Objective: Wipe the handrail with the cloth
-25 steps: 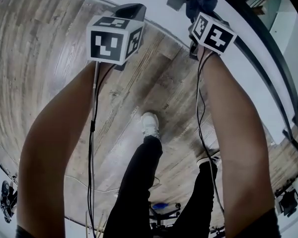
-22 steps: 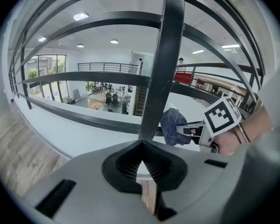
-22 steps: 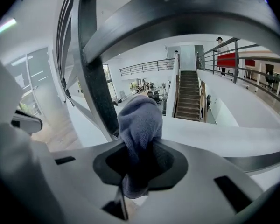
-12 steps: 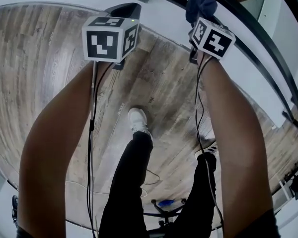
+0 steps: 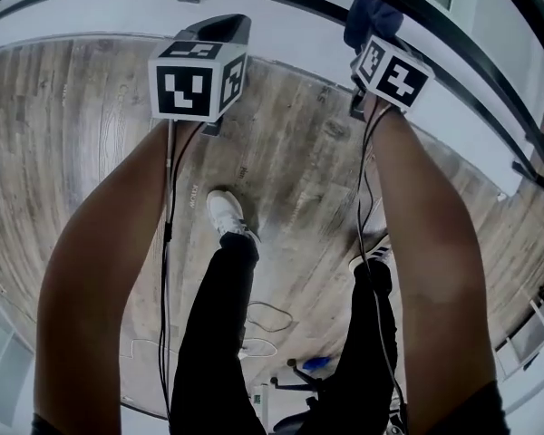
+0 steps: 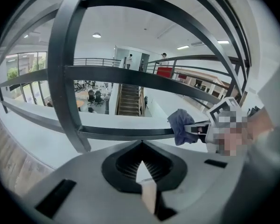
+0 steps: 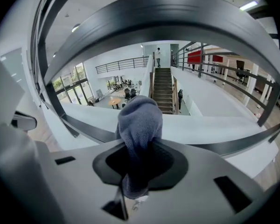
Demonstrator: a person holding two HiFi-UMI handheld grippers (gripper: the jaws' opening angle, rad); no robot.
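Handrail (image 6: 130, 76): dark metal, several curved bars, bordering a wooden floor (image 5: 91, 125).
Grippers: two, side by side, facing the bars.
Right gripper (image 7: 139, 164): jaws clamped on the cloth (image 7: 139, 120).
Left gripper (image 6: 142, 169): jaws closed together, nothing between them.
Cloth: one, grey-blue, bunched — sticking out past the right jaws, near a lower bar; contact unclear.

Left gripper (image 6: 141, 166): 11 o'clock, jaws together, empty.
Right gripper (image 7: 136, 169): 1 o'clock, clamped on cloth (image 7: 139, 120).
Forearms (image 5: 100, 261): both outstretched, bare.
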